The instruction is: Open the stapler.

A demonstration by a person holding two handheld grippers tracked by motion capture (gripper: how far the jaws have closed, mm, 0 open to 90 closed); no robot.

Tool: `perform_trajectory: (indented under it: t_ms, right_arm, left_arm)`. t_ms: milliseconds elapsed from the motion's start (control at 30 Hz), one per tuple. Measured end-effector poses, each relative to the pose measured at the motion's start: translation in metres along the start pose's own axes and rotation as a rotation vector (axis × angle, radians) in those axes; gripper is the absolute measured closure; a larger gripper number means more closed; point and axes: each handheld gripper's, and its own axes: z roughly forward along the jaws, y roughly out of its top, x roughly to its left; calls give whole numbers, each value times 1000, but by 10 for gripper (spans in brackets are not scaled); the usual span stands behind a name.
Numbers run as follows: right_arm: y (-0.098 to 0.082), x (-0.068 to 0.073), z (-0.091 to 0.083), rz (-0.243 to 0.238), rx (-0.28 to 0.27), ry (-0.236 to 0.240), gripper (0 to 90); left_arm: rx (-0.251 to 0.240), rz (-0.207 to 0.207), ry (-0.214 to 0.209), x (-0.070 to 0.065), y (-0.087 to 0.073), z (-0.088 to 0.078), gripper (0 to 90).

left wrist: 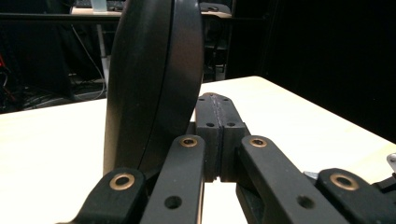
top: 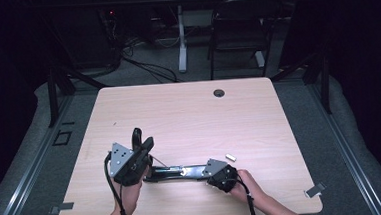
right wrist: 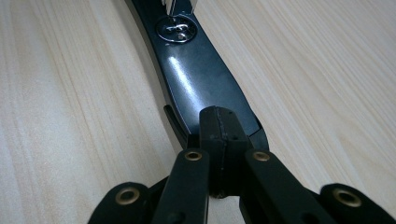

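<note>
The fingers (left wrist: 231, 126) of the left gripper (left wrist: 214, 99) were pressed flat together with nothing between them. Those of the right gripper (right wrist: 215, 113) were likewise shut pad to pad, pinching nothing. The black tool (top: 180, 172) lay lengthwise on the counter (top: 189, 112) between the two grippers. One glossy handle (right wrist: 196, 79) ran straight ahead of the right fingertips, which sat on or just over its near end; whether they touched it could not be told. Farther ahead of those tips a bright rivet (right wrist: 176, 31) marked the pivot, with a bit of bare metal beyond it. A second broad black arm (left wrist: 154, 84) rose just beside the left fingers, close against the outer face of one of them and apart from the pads, so the tool was probably hinged open. It looked rigid and fairly heavy for its size, made of metal under a smooth, shiny coating that would likely slip against hard pads. The free arm would probably swing about the rivet once lifted. The best hold seemed to be across the narrow waist of a handle near the pivot, where the section was slim enough to pinch and the weight sat close. A small white piece (top: 231, 157) lay on the counter near the right gripper, apart from the tool. No brand, label or writing could be read anywhere on the tool or the counter.
</note>
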Motion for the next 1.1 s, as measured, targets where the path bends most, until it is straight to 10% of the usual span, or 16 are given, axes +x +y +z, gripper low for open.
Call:
perform_trajectory:
  t_ms: [900,1100]
  right_arm:
    - [0,1,0,-4,3,-9,900]
    - [0,0,0,-4,2,-3,900]
  left_arm:
    - [-22,9,43,13,2,-12,894]
    - [-39,-82,131,39,3,-22,861]
